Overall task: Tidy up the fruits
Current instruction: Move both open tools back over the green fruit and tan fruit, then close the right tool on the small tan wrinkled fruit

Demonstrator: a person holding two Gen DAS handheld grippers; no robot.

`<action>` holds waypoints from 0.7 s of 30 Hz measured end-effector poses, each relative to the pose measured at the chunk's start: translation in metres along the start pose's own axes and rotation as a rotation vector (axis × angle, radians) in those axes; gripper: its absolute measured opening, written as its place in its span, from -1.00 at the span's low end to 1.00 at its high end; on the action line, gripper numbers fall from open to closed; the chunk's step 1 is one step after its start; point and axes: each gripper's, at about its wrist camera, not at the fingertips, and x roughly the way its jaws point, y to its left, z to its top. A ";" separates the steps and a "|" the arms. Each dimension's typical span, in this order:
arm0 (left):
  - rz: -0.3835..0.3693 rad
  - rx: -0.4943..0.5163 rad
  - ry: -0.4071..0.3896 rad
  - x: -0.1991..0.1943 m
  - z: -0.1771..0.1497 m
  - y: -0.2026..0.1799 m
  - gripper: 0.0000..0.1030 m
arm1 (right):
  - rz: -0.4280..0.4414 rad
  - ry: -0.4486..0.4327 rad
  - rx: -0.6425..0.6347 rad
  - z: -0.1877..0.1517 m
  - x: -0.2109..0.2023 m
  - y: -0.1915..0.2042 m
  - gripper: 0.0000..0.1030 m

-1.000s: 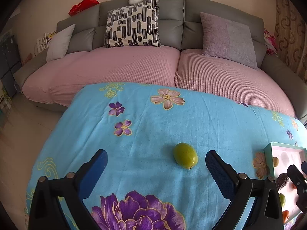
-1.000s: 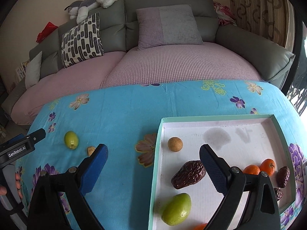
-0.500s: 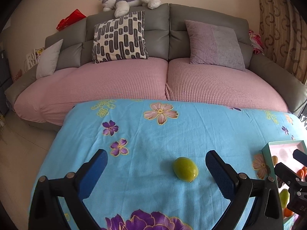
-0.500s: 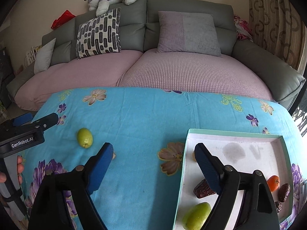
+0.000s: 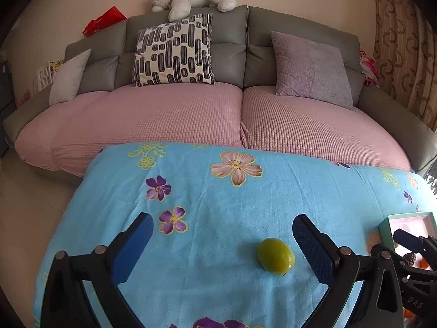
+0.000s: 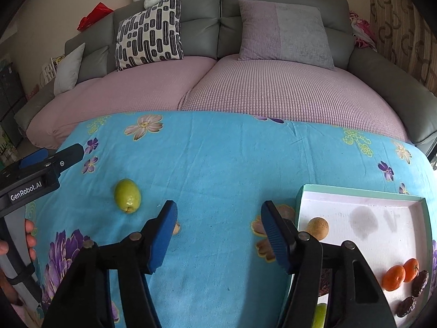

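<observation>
Two hand-held grippers work over a blue flowered cloth [image 5: 218, 205] spread before a sofa [image 5: 191, 114]. The left gripper [image 5: 222, 246] hovers with its jaws wide apart and nothing between the pads; a green fruit [image 5: 275, 256] lies on the cloth just inside its right finger, touching neither pad. The right gripper [image 6: 217, 235] has its jaws closing over bare cloth, with nothing between them.

The right wrist view alone shows the tray [image 6: 360, 191], just right of that gripper's right finger, holding a round brown fruit [image 6: 317, 228], two oranges [image 6: 400, 273] side by side and dark dates [image 6: 420, 283] near its far right edge. A second green fruit [image 6: 320, 315] peeks out low behind the finger. The same view shows a small tan piece [image 6: 177, 228] on the cloth, half hidden behind the left finger, and a person's fingers [image 6: 30, 235] on the left gripper's handle.

The left wrist view catches only the tray's corner, partly behind the right gripper's tips, but shows the loose green fruit closer up.
</observation>
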 end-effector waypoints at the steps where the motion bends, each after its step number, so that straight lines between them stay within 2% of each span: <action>1: -0.009 -0.008 0.005 0.001 0.000 0.000 1.00 | 0.006 0.005 0.002 0.000 0.003 0.001 0.26; 7: -0.043 0.000 0.062 0.019 -0.005 -0.006 1.00 | 0.062 0.054 -0.015 -0.006 0.023 0.015 0.13; 12: -0.048 -0.034 0.104 0.032 -0.011 -0.002 1.00 | 0.102 0.085 -0.053 -0.011 0.038 0.029 -0.01; 18: 0.004 -0.051 0.155 0.043 -0.018 0.001 1.00 | 0.130 0.117 -0.064 -0.016 0.051 0.038 -0.13; 21: 0.006 -0.069 0.164 0.044 -0.019 0.005 1.00 | 0.131 0.128 -0.068 -0.018 0.055 0.040 -0.23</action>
